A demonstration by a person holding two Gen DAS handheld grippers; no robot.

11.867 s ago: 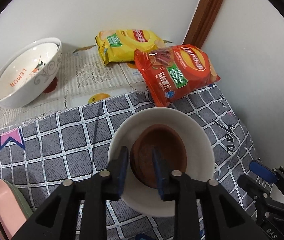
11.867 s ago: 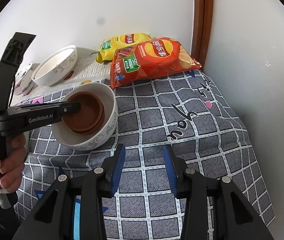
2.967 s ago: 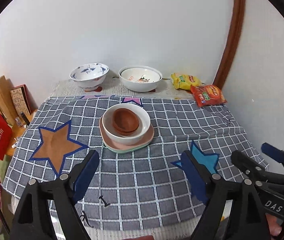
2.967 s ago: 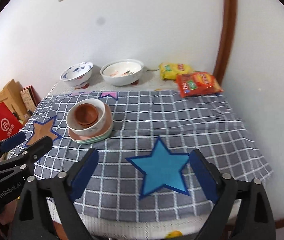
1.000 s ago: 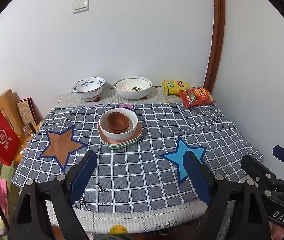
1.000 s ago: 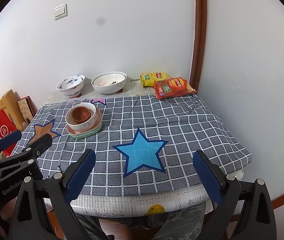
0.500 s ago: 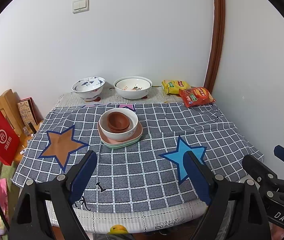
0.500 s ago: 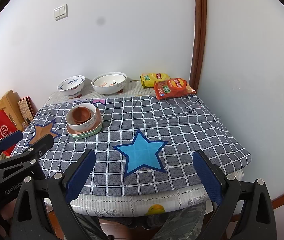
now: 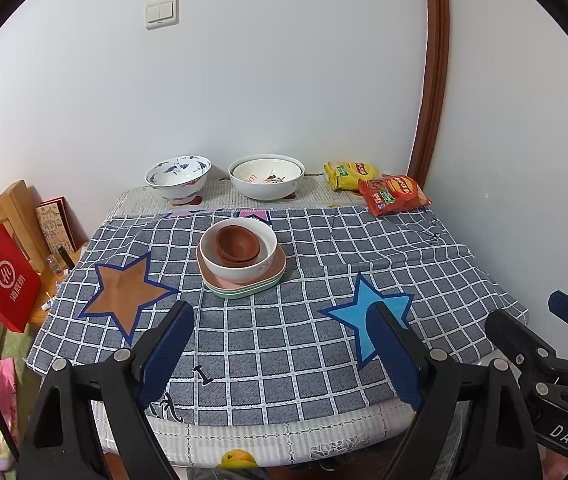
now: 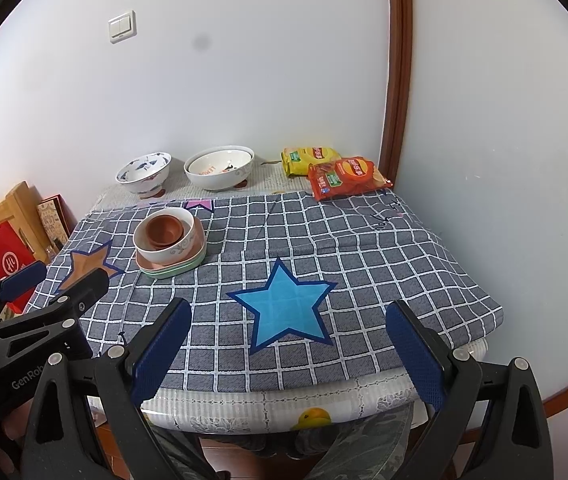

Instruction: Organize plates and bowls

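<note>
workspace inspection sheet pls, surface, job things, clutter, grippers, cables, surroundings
surface: table under a grey checked cloth with star patches; a pale patterned cover shows at its front and back edges.
job's things: brown bowls nested in a white bowl, on stacked pink and green plates; blue-patterned bowl and a white lemon-print bowl stand at the back.
clutter: yellow snack bag and red snack bag, back right corner.
grippers: left gripper and right gripper both open, nothing between the fingers, both short of the stack.
cables: nothing seen.
surroundings: white walls, light switch, brown trim, red paper bag beside the table.
</note>
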